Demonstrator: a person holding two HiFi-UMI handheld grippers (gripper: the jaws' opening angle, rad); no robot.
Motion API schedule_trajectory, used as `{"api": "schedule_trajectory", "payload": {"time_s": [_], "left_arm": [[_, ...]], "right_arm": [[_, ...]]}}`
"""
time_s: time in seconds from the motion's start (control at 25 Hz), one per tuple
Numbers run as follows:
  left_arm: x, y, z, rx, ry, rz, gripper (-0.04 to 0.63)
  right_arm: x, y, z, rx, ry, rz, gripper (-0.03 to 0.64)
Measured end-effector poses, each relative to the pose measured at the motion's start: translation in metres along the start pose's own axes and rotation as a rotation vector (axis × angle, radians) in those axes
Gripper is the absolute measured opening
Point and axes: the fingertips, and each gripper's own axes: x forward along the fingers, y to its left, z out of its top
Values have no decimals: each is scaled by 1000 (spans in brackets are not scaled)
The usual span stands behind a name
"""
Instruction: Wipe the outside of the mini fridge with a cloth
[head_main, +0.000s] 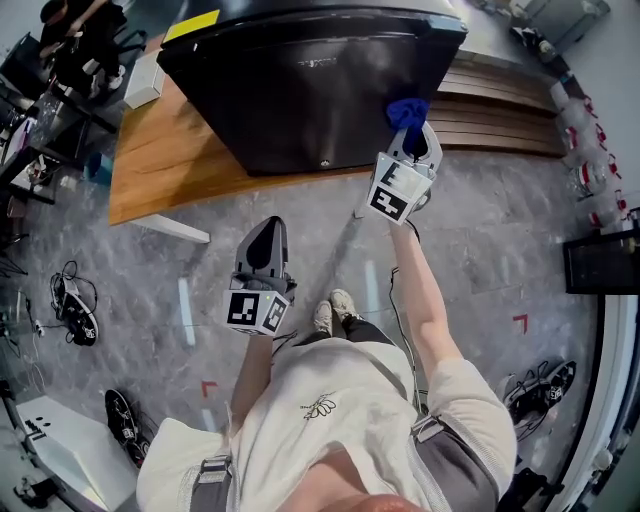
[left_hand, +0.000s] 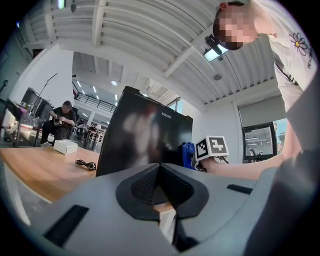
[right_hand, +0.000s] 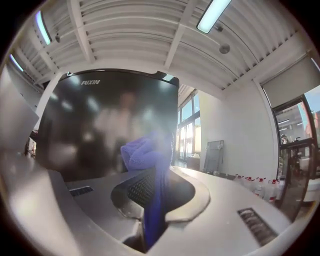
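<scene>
The right gripper (head_main: 412, 138) pinches a blue cloth (head_main: 405, 110) at the right edge of the black mini fridge (head_main: 300, 90), which stands on a wooden table (head_main: 160, 155) at the far side. The left gripper (head_main: 268, 232), jaws pressed together with nothing between them, hangs nearer the person, apart from the fridge.

Bright ceiling lights, fisheye edges, blurred reflections

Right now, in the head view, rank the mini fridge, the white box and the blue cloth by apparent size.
Largest to smallest:
1. mini fridge, by far the largest.
2. white box.
3. blue cloth, only slightly smaller, and partly hidden in the right claw.
</scene>
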Motion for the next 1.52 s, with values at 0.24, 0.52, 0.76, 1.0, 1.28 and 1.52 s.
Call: {"api": "schedule_trajectory", "payload": {"time_s": [0.24,0.52,0.76,1.0,1.28,1.52], "left_arm": [[7,-7,-7,3,18,-22,5],[11,-8,-11,2,26,-24,5],[9,-11,-11,8,26,-21,5],[5,-12,-9,4,19,7,5],[-11,4,-3,9,-4,55,5],[-46,41,0,8,-10,185,5]], "right_arm": [[9,-27,-10,5,24,-50,61],[19,-48,-19,15,51,-95,61],[18,-61,-21,16,59,-118,61],[-23,-45,-9,73,27,-67,61],[-61,76,12,60,-17,207,61],[-72,187,18,40,-36,410,61]]}}
